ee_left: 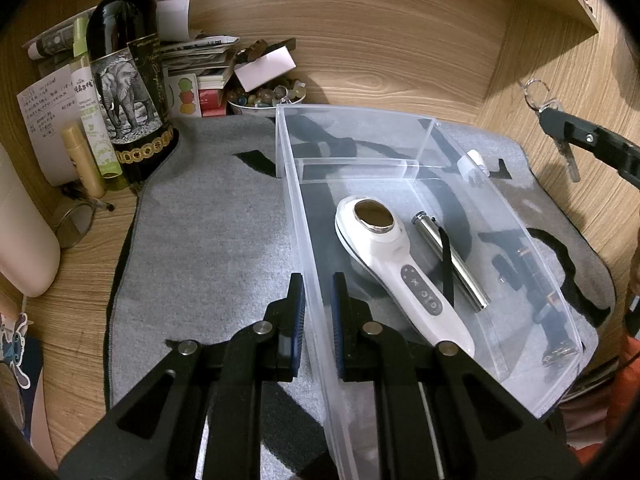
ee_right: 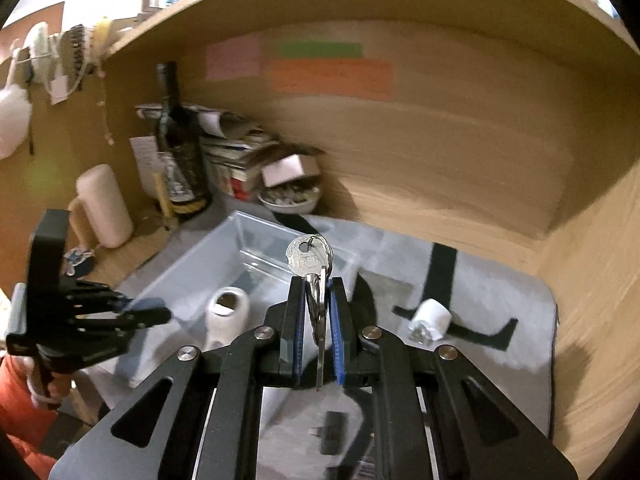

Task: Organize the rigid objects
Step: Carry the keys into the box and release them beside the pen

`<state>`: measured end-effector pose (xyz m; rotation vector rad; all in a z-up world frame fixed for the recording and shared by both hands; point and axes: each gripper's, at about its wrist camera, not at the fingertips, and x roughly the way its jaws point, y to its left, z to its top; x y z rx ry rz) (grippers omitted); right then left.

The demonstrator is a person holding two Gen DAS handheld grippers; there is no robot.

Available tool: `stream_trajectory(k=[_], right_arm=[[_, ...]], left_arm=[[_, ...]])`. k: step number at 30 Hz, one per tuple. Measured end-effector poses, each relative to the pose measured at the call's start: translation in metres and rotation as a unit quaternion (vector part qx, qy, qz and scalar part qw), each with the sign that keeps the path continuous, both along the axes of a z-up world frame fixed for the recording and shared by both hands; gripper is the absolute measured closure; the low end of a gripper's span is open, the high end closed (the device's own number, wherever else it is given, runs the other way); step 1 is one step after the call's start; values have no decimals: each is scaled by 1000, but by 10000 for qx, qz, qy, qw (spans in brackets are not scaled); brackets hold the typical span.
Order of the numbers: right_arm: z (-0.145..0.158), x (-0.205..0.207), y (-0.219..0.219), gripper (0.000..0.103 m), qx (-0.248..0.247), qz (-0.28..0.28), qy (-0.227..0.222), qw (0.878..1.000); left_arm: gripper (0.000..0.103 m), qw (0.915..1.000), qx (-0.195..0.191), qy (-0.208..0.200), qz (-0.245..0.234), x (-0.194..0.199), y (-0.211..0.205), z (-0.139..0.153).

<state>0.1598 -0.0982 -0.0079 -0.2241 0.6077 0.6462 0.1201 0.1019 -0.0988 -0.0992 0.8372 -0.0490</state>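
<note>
A clear plastic bin (ee_left: 532, 248) lies on the grey mat. In it are a white handheld device (ee_left: 394, 264) and a silver metal tube (ee_left: 452, 260). My left gripper (ee_left: 318, 292) is shut on the bin's left wall (ee_left: 308, 240). My right gripper (ee_right: 316, 292) is shut on a bunch of silver keys (ee_right: 310, 260) and holds it in the air above the mat, right of the bin; it shows at the right edge of the left wrist view (ee_left: 560, 128). A small white cap (ee_right: 430, 318) lies on the mat right of the bin (ee_right: 192, 276).
A dark wine bottle (ee_left: 128, 72), tubes, papers and a bowl of pebbles (ee_left: 266, 98) crowd the back left corner. A white cylinder (ee_left: 20, 232) lies at the left. Wooden walls close in behind and at the right. A small dark object (ee_left: 520, 276) lies by the bin's right side.
</note>
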Motion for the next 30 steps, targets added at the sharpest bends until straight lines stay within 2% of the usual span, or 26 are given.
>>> stream_trajectory(k=[5, 13, 18, 23, 25, 27, 30], right_arm=[[-2, -9, 14, 93, -41, 250, -10, 9997], [-21, -14, 32, 93, -188, 477, 245, 9984], [-26, -12, 33, 93, -252, 449, 369, 9980], [-19, -11, 22, 92, -211, 266, 307, 9990], [-18, -10, 17, 88, -210, 182, 328, 9991], [-17, -8, 9, 75, -193, 70, 349, 9992], [-19, -5, -5, 67, -150, -153, 380, 9990]], left_arm=[[92, 10000, 2, 0, 1, 0, 0, 0], [92, 10000, 2, -5, -2, 1, 0, 0], [92, 10000, 9, -9, -7, 1, 0, 1], [92, 10000, 9, -15, -9, 1, 1, 0], [92, 10000, 5, -15, -10, 1, 1, 0], [92, 10000, 11, -15, -7, 1, 1, 1], [92, 10000, 10, -13, -9, 1, 1, 1]])
